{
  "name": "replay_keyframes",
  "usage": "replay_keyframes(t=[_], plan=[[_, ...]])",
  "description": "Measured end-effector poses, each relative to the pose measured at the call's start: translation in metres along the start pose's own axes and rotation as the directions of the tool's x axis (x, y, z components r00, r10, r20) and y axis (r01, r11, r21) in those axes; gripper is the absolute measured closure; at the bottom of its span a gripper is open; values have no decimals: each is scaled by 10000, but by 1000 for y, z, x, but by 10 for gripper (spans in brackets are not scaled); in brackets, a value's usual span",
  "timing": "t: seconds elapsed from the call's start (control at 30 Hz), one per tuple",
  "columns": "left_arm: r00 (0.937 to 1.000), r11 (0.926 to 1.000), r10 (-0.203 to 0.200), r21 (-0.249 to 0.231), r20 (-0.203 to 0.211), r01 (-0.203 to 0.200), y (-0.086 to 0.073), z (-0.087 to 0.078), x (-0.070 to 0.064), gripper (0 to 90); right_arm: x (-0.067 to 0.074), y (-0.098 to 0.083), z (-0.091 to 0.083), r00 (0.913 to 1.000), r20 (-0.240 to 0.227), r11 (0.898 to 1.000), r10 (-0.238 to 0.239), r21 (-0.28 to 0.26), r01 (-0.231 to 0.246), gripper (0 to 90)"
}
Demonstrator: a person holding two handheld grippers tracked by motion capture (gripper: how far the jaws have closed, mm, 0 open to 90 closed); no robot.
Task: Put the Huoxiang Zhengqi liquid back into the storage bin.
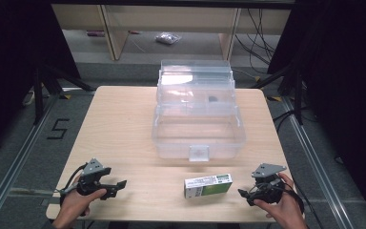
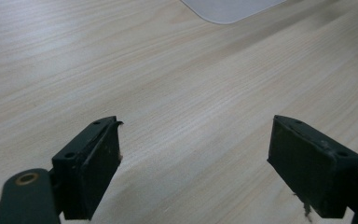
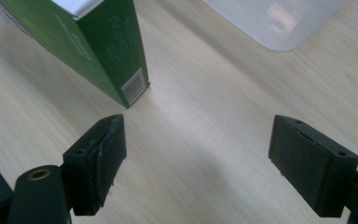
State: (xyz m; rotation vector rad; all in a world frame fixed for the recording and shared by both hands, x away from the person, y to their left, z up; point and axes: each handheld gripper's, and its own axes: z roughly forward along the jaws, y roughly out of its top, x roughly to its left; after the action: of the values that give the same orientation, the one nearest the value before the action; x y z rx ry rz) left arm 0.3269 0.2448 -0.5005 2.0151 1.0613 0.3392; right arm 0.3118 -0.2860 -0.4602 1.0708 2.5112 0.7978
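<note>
The box (image 1: 208, 185), green and white, lies flat on the surface (image 1: 124, 124) near the front edge, between the two grippers and nearer the right one. The right gripper (image 1: 244, 194) sits just beside the box's right end, jaws spread wide with nothing between them; in the right gripper view the box's green end with a barcode (image 3: 134, 87) stands just ahead of the left jaw, not yet between the pads. The left gripper (image 1: 120, 184) rests well apart from the box, also released, with bare wood between its jaws.

The work looks to be at the approach step: the right gripper is lining up on the box, probably to lift it into the clear bin (image 1: 198, 125) that stands open just behind it. The next move calls for shifting the gripper sideways so the box's end comes between the pads, then closing on it.

Nothing lies between gripper and box. The bin's front wall and latch (image 1: 198, 153) are close behind the box, so the lift must clear that rim. Beyond the surface, on the floor, stand shelf legs and a small bag (image 1: 167, 38).
</note>
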Motion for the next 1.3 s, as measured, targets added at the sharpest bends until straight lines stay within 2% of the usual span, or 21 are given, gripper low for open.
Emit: replay_keyframes(t=[0.07,0.1,0.13,0.2,0.23,0.3,0.33,0.47,0.5,0.53,0.63,0.73,0.77,0.87,1.07,1.13,1.17,1.3], plan=[[9999,9999,-148,-61,-9,148,0,1,-1,161,-1,4,-1,9991,-79,9992,-405,54,406,199],[10000,10000,-6,1,4,6,0,0,0,160,1,7,-4,9990,-190,9988,-397,296,402,199],[10000,10000,-26,8,-16,26,0,0,0,160,2,9,-3,9983,-213,9982,-550,240,555,200],[9995,9992,-316,-248,-3,316,0,2,-2,160,3,13,-4,9969,-254,9968,-745,259,752,199],[10000,10000,14,44,1,-14,0,0,0,160,3,14,-4,9964,-256,9961,-811,324,819,196],[10000,10000,-14,-17,8,14,0,0,0,160,4,19,-5,9945,-281,9936,-1014,469,1026,193],[10000,10000,-30,-5,5,30,0,0,0,161,6,21,-6,9937,-436,9924,-1036,616,1062,193],[10000,10000,-34,-3,1,34,0,0,0,160,7,29,-7,9874,-460,9865,-1514,554,1539,193],[9998,9996,-208,-166,9,208,0,1,-1,161,7,32,-9,9856,-514,9841,-1608,684,1642,194],[10000,10000,0,21,11,0,0,0,0,160,8,34,-8,9846,-521,9836,-1667,616,1698,194],[9999,9999,-112,-65,19,112,0,1,0,160,11,39,-10,9793,-607,9773,-1931,771,1975,195],[10000,10000,-27,3,9,27,0,0,0,161,12,45,-11,9779,-507,9744,-2028,889,2066,195],[10000,10000,-26,3,7,26,0,0,0,160,14,48,-12,9758,-705,9722,-2071,968,2133,195],[10000,10000,-31,-18,15,31,0,0,1,160,16,54,-11,9711,-776,9668,-2255,1047,2329,196],[10000,10000,-59,7,5,59,0,0,0,160,19,63,-8,9560,-1048,9519,-2741,1120,2852,195],[10000,10000,-30,-22,19,30,0,0,0,160,22,66,-7,9524,-1133,9478,-2829,1191,2957,195],[10000,10000,-28,-3,2,28,0,0,0,160,24,66,-7,9543,-1115,9489,-2774,1238,2903,195],[10000,10000,-4,33,4,4,0,0,1,160,29,73,-5,9429,-1269,9352,-3079,1421,3245,193]])
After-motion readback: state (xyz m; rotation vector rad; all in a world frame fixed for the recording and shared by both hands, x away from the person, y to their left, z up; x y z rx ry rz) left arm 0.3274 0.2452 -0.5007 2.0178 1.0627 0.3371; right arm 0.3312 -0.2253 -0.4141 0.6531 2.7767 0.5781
